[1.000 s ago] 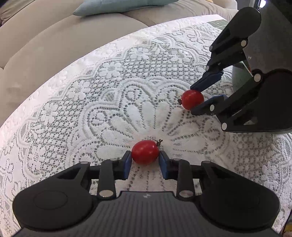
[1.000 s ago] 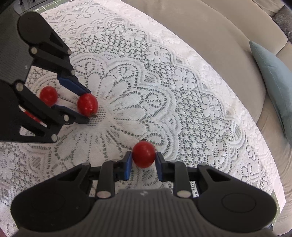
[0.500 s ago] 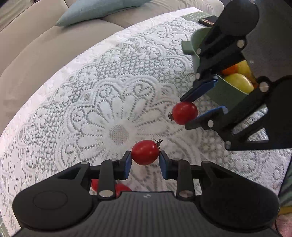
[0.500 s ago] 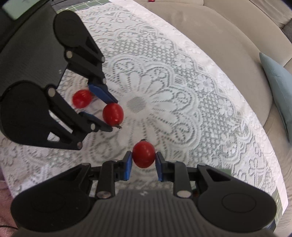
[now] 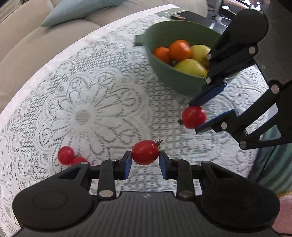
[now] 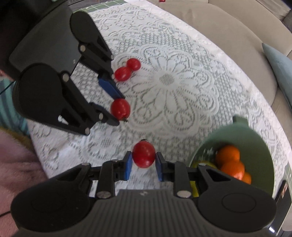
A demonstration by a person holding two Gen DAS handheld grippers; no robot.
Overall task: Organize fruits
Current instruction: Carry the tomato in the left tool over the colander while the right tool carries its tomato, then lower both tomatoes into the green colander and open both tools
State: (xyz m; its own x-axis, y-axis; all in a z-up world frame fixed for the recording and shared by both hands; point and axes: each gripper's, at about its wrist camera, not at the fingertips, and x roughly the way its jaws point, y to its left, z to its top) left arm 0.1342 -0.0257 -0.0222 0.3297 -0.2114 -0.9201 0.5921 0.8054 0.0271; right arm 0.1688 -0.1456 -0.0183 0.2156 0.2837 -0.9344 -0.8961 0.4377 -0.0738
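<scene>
My left gripper [image 5: 145, 162] is shut on a red cherry tomato [image 5: 145, 152] and holds it above the lace tablecloth; it also shows in the right wrist view [image 6: 119, 107]. My right gripper [image 6: 142, 163] is shut on a second cherry tomato [image 6: 143, 154], which also shows in the left wrist view [image 5: 194, 117], just in front of a green bowl [image 5: 164, 74]. The bowl [image 6: 262, 145] holds oranges [image 5: 179, 49] and yellow fruit [image 5: 190, 67]. Two more cherry tomatoes [image 5: 66, 155] lie touching on the cloth [image 6: 127, 70].
The round table wears a white lace cloth [image 5: 94, 113]. A beige sofa [image 5: 27, 45] with a light blue cushion [image 5: 80, 10] stands behind it. Pink fuzzy fabric [image 6: 16, 164] lies past the table's near edge. A small dark object [image 5: 178, 17] lies at the far table edge.
Both grippers have lifted their tomatoes off the cloth and moved toward the green bowl, which has come into view. Two loose tomatoes now show on the cloth behind.
</scene>
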